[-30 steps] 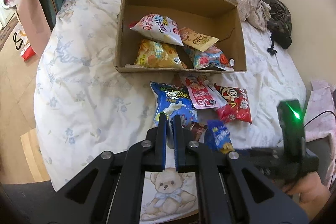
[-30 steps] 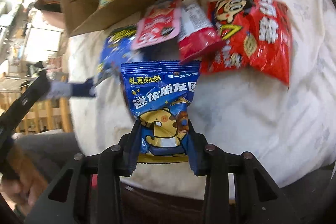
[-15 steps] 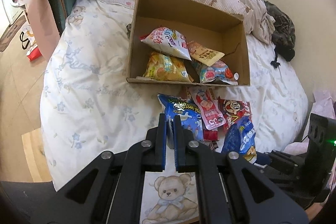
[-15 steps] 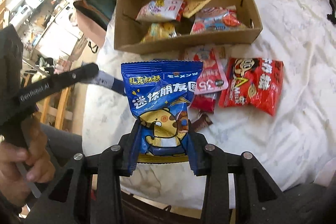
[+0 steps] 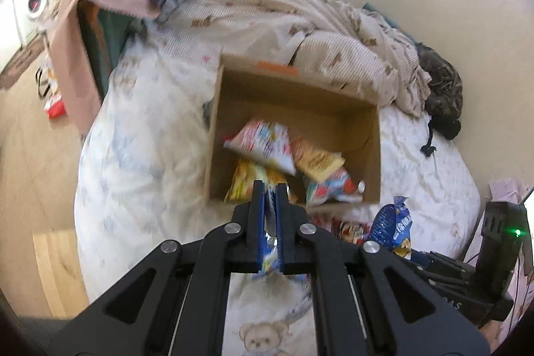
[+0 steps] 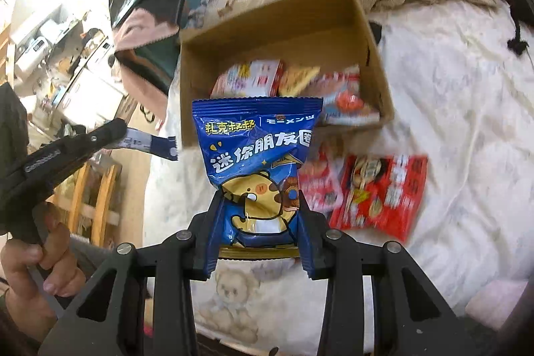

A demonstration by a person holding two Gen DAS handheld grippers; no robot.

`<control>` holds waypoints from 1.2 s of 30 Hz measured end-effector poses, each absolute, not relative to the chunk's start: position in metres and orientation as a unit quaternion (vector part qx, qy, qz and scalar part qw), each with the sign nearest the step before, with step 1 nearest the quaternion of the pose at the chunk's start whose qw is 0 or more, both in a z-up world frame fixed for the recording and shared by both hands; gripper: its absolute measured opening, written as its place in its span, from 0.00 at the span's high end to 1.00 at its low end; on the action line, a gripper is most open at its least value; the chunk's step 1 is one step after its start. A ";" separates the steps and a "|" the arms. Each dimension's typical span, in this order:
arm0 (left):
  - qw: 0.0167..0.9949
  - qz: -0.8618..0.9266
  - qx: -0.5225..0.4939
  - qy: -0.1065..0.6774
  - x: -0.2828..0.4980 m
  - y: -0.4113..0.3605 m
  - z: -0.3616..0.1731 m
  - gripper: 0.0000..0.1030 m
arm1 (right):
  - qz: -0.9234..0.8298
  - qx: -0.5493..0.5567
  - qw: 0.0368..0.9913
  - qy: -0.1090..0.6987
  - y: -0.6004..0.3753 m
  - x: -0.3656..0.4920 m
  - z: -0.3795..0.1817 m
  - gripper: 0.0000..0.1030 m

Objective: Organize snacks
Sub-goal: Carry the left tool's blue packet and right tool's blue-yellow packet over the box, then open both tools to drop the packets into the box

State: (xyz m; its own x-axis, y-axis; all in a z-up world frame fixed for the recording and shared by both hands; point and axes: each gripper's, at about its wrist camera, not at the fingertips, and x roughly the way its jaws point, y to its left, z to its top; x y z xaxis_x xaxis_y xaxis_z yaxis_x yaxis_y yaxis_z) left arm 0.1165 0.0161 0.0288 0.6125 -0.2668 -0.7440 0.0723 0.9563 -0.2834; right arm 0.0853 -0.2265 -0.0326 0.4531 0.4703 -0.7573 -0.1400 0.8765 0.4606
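Carrying step: right gripper (image 6: 255, 229) pinches the blue snack bag (image 6: 257, 152), left gripper (image 5: 269, 216) pinches a thin blue packet (image 5: 269, 242) — next, release both over the cardboard box (image 6: 267, 22) at twelve o'clock.

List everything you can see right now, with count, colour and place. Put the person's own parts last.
cardboard box: one, brown, open on the bed.
packets in the box: at least four, white-pink, yellow, orange and pale blue with red.
red packets: two, on the sheet in front of the box.
bed sheet: one, white with a faint print.
striped blanket: one, beige, bunched behind the box.
dark bundle: one, by the wall at the bed's edge.
blue bear packet: one, clamped in the right tool.
blue-and-white packet: one, pinched edge-on in the left tool.
hand: one, gripping the left tool's handle.
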 end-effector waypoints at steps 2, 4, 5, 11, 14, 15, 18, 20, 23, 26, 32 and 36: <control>0.895 -0.100 -0.101 0.422 0.126 0.011 0.035 0.96 | 0.182 0.171 0.837 0.487 -0.230 0.097 -0.029 0.61; 0.903 -0.099 -0.087 0.409 0.137 0.007 0.042 0.96 | 0.178 0.163 0.843 0.481 -0.231 0.111 -0.024 0.61; 0.908 -0.098 -0.078 0.400 0.141 0.005 0.046 0.96 | 0.174 0.156 0.846 0.480 -0.232 0.117 -0.023 0.61; 0.913 -0.101 -0.069 0.390 0.179 0.010 0.045 0.96 | 0.163 0.151 0.855 0.469 -0.237 0.161 -0.019 0.61; 0.898 -0.117 -0.119 0.407 0.196 0.025 0.028 0.96 | 0.158 0.148 0.857 0.468 -0.238 0.184 -0.021 0.61; 0.893 -0.117 -0.135 0.414 0.199 0.029 0.023 0.96 | 0.156 0.147 0.857 0.468 -0.239 0.190 -0.023 0.61; 0.891 -0.090 -0.134 0.425 0.204 0.032 0.009 0.96 | 0.153 0.146 0.855 0.473 -0.240 0.209 -0.029 0.61; 0.897 -0.067 -0.117 0.421 0.204 0.030 0.003 0.96 | 0.144 0.130 0.859 0.474 -0.237 0.217 -0.034 0.61; 0.903 -0.053 -0.093 0.417 0.203 0.025 -0.001 0.96 | 0.143 0.130 0.856 0.480 -0.235 0.222 -0.041 0.61; 0.909 -0.048 -0.065 0.408 0.202 0.017 -0.003 0.96 | 0.139 0.116 0.854 0.488 -0.230 0.229 -0.048 0.61; 0.906 -0.043 -0.046 0.418 0.209 0.011 -0.011 0.95 | 0.138 0.131 0.848 0.495 -0.231 0.245 -0.057 0.61; 0.906 -0.038 -0.040 0.421 0.209 0.012 -0.016 0.95 | 0.143 0.150 0.842 0.499 -0.233 0.249 -0.062 0.61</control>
